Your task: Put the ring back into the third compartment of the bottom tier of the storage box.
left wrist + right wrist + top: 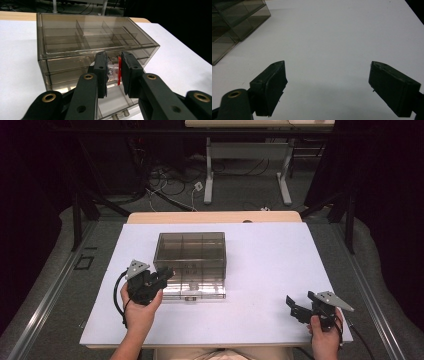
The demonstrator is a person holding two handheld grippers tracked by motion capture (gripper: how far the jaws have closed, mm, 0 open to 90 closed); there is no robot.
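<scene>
Overhead, two close views; shared box (192,257)

No writing, label, brand, number or sign can be read anywhere here. The smoky clear box (190,251) carries no lettering on its lid or walls, the white table (270,270) is bare of print, and the black grippers show plain surfaces.

floor (45,285): grey carpet | far desk (250,150): white legs | cables (170,182): tangled beneath | surroundings: dark
</scene>
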